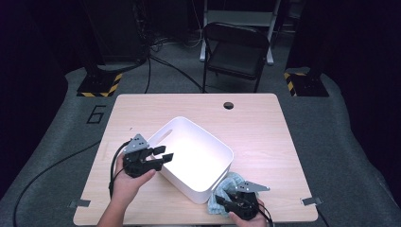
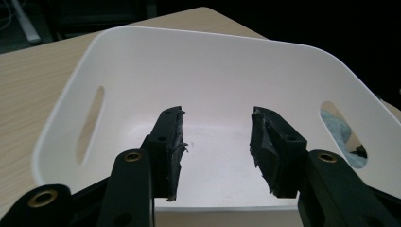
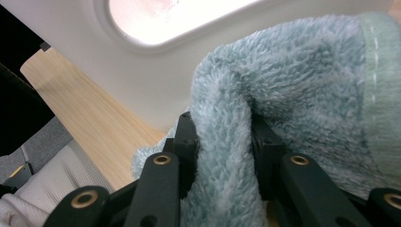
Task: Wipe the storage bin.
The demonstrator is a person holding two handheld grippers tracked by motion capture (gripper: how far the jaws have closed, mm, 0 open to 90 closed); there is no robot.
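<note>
A white plastic bin (image 1: 196,158) with slotted handles stands tilted across the middle of the wooden table (image 1: 255,127). My left gripper (image 1: 163,156) hovers at the bin's left rim, its jaws open with nothing between them; in the left gripper view it (image 2: 215,142) looks into the bare bin (image 2: 213,80). My right gripper (image 1: 224,201) lies by the bin's near right corner, shut on a fold of a fluffy light-blue towel (image 1: 227,187). The right gripper view shows the towel (image 3: 293,94) pinched between its black pads (image 3: 187,142), right against the bin's wall (image 3: 142,66).
A black folding chair (image 1: 236,52) stands beyond the table's far edge. A round cable hole (image 1: 229,105) sits near the far edge. Black cables run over the grey floor at the left, and yellow-black striped bases (image 1: 99,85) flank the table.
</note>
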